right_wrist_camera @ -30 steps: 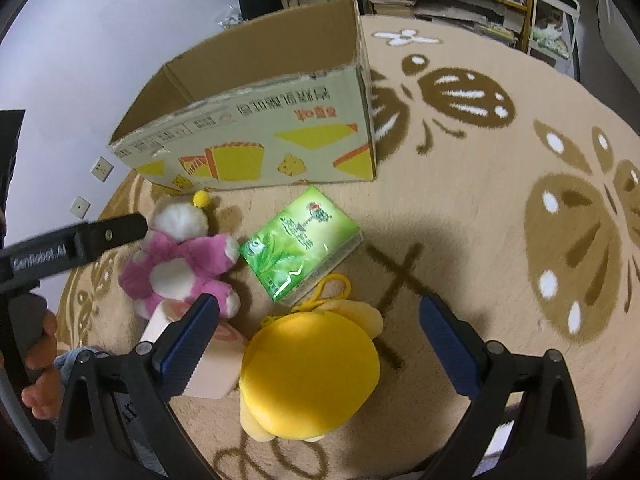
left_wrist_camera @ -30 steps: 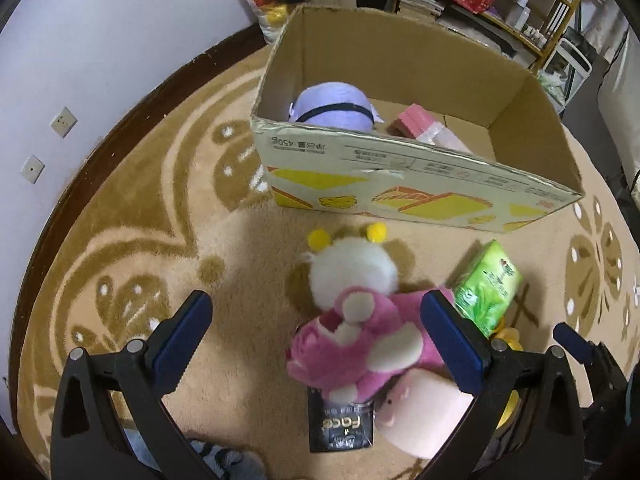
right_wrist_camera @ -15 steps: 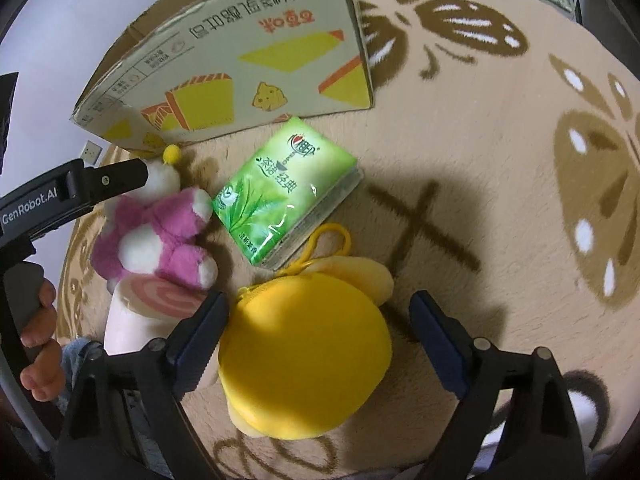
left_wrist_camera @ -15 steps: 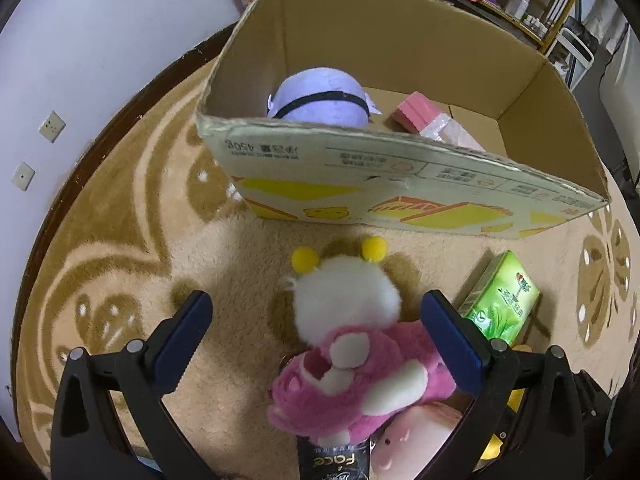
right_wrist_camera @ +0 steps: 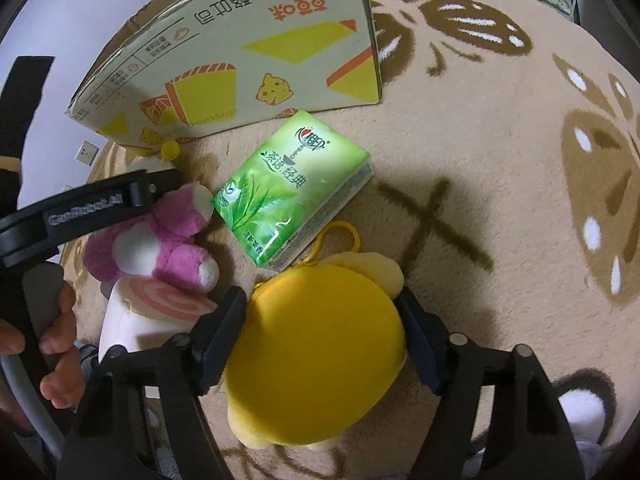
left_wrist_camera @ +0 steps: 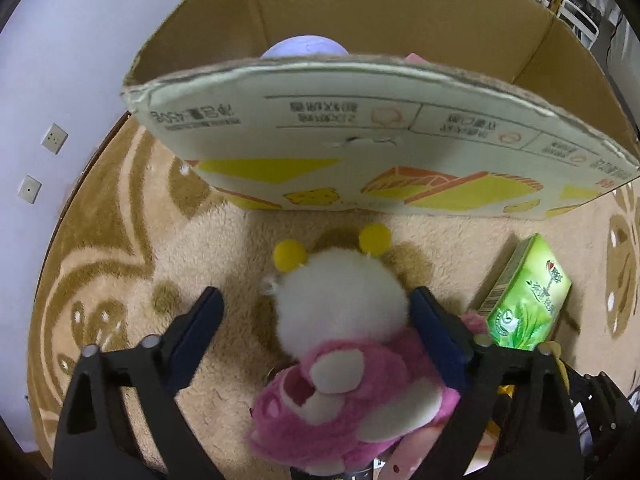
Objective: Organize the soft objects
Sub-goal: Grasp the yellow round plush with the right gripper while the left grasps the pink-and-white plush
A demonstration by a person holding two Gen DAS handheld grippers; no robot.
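My right gripper (right_wrist_camera: 322,334) pinches the yellow plush (right_wrist_camera: 316,364) on the carpet (right_wrist_camera: 500,200), beside the green tissue pack (right_wrist_camera: 292,196). My left gripper (left_wrist_camera: 316,320) is spread around the pink-and-white toy (left_wrist_camera: 344,344); the cardboard box (left_wrist_camera: 380,152) walls off everything ahead.

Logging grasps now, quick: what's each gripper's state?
Left gripper: open, straddling the pink-and-white plush.
Right gripper: shut on the yellow plush.

Fluffy pink plush toy (left_wrist_camera: 344,400), glossy green tissue pack (right_wrist_camera: 292,192), matt cardboard box (left_wrist_camera: 380,152).
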